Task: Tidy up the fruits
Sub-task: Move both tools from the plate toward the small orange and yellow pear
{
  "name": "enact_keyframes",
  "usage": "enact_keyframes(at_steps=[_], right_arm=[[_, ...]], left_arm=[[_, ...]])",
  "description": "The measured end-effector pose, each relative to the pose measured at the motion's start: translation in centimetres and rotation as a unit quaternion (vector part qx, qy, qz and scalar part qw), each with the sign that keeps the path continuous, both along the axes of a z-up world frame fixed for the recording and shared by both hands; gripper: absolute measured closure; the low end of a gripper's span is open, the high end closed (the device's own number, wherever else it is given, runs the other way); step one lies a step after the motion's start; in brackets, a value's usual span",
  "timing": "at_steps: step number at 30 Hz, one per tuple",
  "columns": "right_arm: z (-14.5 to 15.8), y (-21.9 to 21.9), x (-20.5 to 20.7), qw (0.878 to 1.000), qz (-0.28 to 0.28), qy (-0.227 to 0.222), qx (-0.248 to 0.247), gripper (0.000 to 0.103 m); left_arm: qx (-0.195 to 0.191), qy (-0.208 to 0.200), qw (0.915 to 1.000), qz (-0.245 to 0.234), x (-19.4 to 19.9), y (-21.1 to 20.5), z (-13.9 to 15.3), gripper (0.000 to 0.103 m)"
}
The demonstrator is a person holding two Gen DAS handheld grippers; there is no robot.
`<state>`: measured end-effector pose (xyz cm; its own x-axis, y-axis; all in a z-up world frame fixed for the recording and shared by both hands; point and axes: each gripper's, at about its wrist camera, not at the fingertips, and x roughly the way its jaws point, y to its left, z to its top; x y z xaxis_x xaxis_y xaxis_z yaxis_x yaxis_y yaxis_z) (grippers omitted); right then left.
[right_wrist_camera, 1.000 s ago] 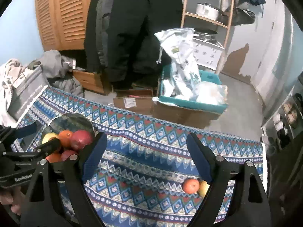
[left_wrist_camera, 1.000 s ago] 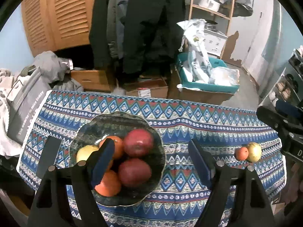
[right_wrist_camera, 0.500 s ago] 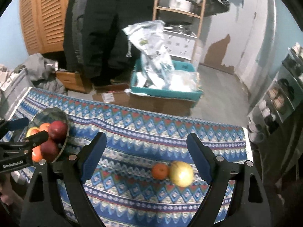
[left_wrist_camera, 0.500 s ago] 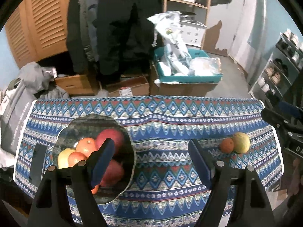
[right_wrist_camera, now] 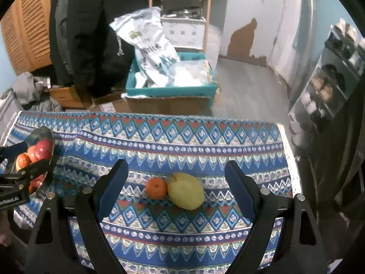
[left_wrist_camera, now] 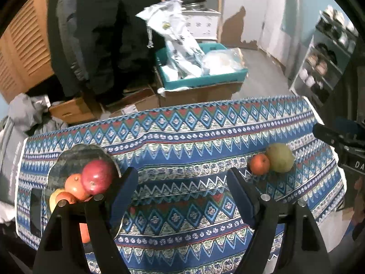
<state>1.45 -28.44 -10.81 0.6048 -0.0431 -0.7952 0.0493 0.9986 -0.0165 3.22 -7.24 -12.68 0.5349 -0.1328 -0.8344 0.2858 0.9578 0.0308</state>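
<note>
We judge the job mostly done but not finished. The dark plate (left_wrist_camera: 68, 159) at the left end of the patterned tablecloth (left_wrist_camera: 182, 141) already carries a heap of fruit: a red apple (left_wrist_camera: 97, 179) on top, oranges (left_wrist_camera: 74, 186) beside and below it, and a pale yellow fruit (left_wrist_camera: 53, 199) at the near edge, partly hidden behind our left gripper's finger. How many pieces lie underneath we cannot tell. Two fruits are left out on the cloth toward its right end, well apart from the plate: a small orange (right_wrist_camera: 155, 188) and a larger yellow-green fruit (right_wrist_camera: 186, 190), touching each other. Our right gripper (right_wrist_camera: 175, 182) hangs above that pair with its jaws wide and nothing between the pads; in its own view the two fruits sit roughly centred in the gap, the orange nearer the left finger. Our left gripper (left_wrist_camera: 182, 191) is also spread fairly wide and holds nothing, over bare cloth between the plate and the stray pair. So what remains, as we read it, is to pick up the orange and the yellow-green fruit and set them on the plate with the rest. Because they touch, closing on one may nudge the other and send it rolling toward the table's right edge.
</note>
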Motion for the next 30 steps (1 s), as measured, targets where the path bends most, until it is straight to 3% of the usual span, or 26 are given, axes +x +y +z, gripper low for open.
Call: enact_keyframes(at_steps=[3,15,24,30], right_arm=[[-1.2,-1.0,-0.1,1.000,-0.006,0.010,0.003,0.017],[-6.5,-2.5,0.6,0.998,-0.004,0.069,0.006,0.017],[-11.1,-1.7,1.9,0.991,0.032,0.126,-0.016,0.017],[-13.0,-1.1,2.5,0.989,0.048,0.138,-0.028,0.017]], left_arm=[[0.019,0.004,0.9997,-0.013,-0.1,-1.4,-1.0,0.022],[0.033,0.023,0.9987,-0.033,0.8,-3.8,-3.9,0.022],[0.037,0.045,0.9974,-0.040,2.1,-4.8,-7.1,0.022],[0.047,0.060,0.9958,-0.050,2.7,-5.6,-9.0,0.022]])
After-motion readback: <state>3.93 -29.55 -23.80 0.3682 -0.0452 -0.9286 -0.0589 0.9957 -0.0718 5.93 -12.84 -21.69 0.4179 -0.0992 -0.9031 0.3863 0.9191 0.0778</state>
